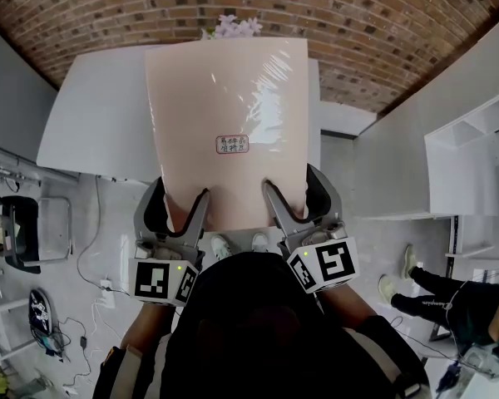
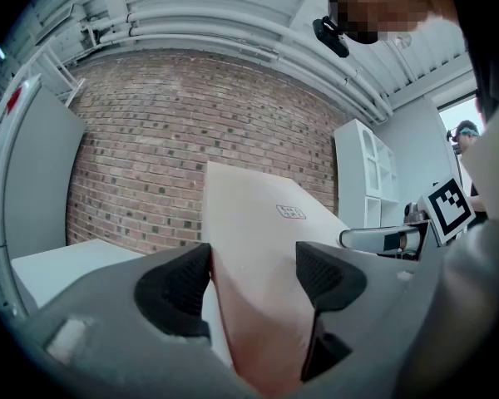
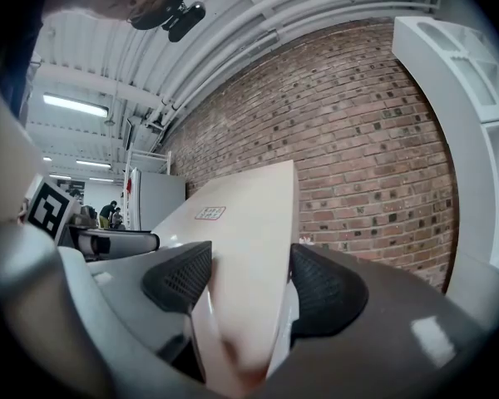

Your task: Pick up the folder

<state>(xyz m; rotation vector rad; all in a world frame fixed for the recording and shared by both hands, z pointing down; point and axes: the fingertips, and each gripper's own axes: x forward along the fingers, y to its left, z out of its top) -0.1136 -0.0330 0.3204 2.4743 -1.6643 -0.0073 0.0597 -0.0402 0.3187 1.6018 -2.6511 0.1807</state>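
Pale pink folder (image 1: 229,131) is held above the white worktop (image 1: 91,123), its near edge pinched by the left hand-held gripper (image 1: 181,204) and the right hand-held gripper (image 1: 293,194). Lifting well probably means raising both together, level, so the folder neither twists nor slips.

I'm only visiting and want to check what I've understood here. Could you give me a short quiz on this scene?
1. True or false: the left gripper and the right gripper both clamp the pink folder.
2. The folder's label has: A) a red border, B) a blue star, C) a green stripe.
3. Fill in: beyond the folder stands a white ____.
Key: 1 true; 2 A; 3 table.
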